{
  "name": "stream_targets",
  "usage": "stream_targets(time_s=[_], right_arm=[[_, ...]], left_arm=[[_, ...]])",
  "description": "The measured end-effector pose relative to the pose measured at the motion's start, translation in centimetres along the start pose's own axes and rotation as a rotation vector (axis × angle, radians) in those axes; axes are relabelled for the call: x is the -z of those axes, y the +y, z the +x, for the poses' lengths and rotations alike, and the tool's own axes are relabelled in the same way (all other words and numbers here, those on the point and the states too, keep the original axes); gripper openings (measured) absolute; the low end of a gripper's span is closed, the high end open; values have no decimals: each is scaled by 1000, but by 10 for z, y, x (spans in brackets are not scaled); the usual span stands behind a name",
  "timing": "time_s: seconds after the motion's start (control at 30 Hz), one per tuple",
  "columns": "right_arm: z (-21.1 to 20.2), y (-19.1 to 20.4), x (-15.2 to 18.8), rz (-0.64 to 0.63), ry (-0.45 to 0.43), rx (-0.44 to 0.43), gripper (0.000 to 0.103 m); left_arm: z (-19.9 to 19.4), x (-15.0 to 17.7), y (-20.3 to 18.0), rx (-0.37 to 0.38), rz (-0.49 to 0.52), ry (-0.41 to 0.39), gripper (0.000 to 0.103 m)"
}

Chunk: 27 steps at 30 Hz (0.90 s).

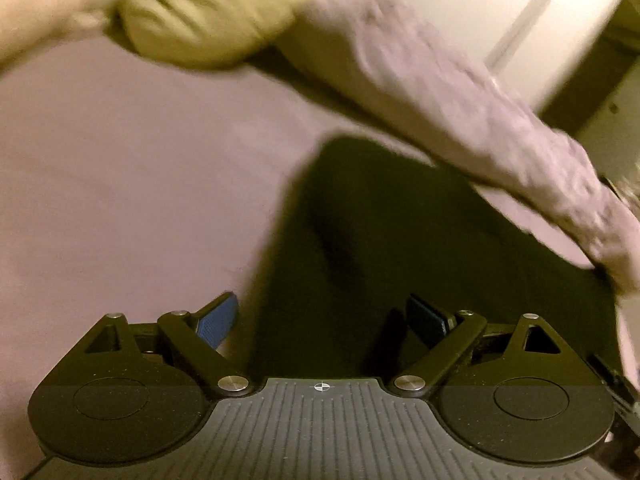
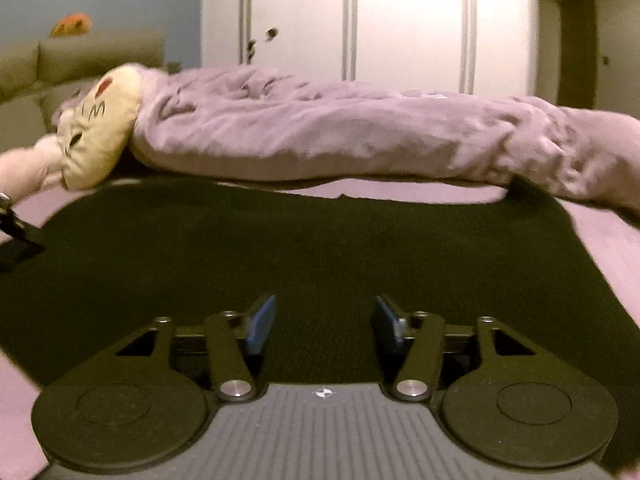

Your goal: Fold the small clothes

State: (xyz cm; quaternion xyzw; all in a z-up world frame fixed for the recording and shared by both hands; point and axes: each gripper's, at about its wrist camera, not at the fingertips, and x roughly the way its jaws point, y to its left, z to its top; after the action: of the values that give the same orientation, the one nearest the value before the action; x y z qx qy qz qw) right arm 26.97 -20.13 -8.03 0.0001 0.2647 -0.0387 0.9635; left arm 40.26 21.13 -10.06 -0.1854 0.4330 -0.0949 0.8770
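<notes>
A dark garment (image 2: 312, 248) lies flat on the pink bed sheet (image 2: 600, 248). It also shows in the left wrist view (image 1: 380, 248). My right gripper (image 2: 324, 320) is open and empty, low over the garment's near part. My left gripper (image 1: 324, 320) is open and empty over the garment's left edge, its left pad (image 1: 216, 322) above the sheet (image 1: 120, 184). The left view is blurred. Part of the left gripper (image 2: 16, 240) shows at the left edge of the right wrist view.
A crumpled pink blanket (image 2: 340, 132) lies along the far side of the garment, with a cream plush toy (image 2: 96, 136) at its left end. Both show in the left wrist view, blanket (image 1: 460, 100), plush (image 1: 200, 12). A white wardrobe (image 2: 400, 20) stands behind.
</notes>
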Motion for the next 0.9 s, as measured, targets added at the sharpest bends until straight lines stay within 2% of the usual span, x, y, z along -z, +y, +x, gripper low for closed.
stream_targets(time_s=[0.03, 0.13, 0.2, 0.23, 0.27, 0.33, 0.37, 0.4, 0.47, 0.53, 0.6, 0.67, 0.73, 0.9], right_arm=[[-11, -5, 7, 38, -11, 3, 72], [-42, -21, 31, 150, -20, -21, 75], [-57, -28, 43, 164, -15, -28, 78], [-64, -31, 48, 169, -21, -33, 78], [-68, -35, 51, 178, -25, -41, 78], [-72, -42, 53, 198, -31, -57, 78], [-71, -45, 53, 211, -31, -60, 78], [-68, -47, 52, 223, -26, -61, 78], [-65, -50, 51, 242, -15, -58, 79], [-66, -50, 53, 237, -19, -70, 82], [-67, -49, 55, 233, -25, -76, 82], [-69, -51, 56, 244, -33, -81, 82], [-71, -54, 57, 257, -38, -91, 82], [-76, -58, 57, 267, -46, -101, 82]], left_arm=[[4, 0, -2, -8, 16, 8, 95], [11, -2, -8, -5, 61, 28, 94], [9, -4, -12, 19, 81, 20, 76], [8, -7, -13, 44, 85, 24, 51], [9, -7, -14, 76, 68, 41, 49], [13, -6, -16, 55, 70, 39, 52], [18, -5, -16, 44, 72, 47, 60], [23, -5, -15, 46, 51, 55, 63], [30, -9, -16, 86, -5, 65, 86], [36, -12, -22, 92, -24, 72, 86], [39, -14, -29, 49, -4, 80, 69], [37, -17, -32, 30, 0, 90, 41], [29, -21, -29, 67, -34, 95, 33], [8, -24, -47, 72, -5, 62, 29]])
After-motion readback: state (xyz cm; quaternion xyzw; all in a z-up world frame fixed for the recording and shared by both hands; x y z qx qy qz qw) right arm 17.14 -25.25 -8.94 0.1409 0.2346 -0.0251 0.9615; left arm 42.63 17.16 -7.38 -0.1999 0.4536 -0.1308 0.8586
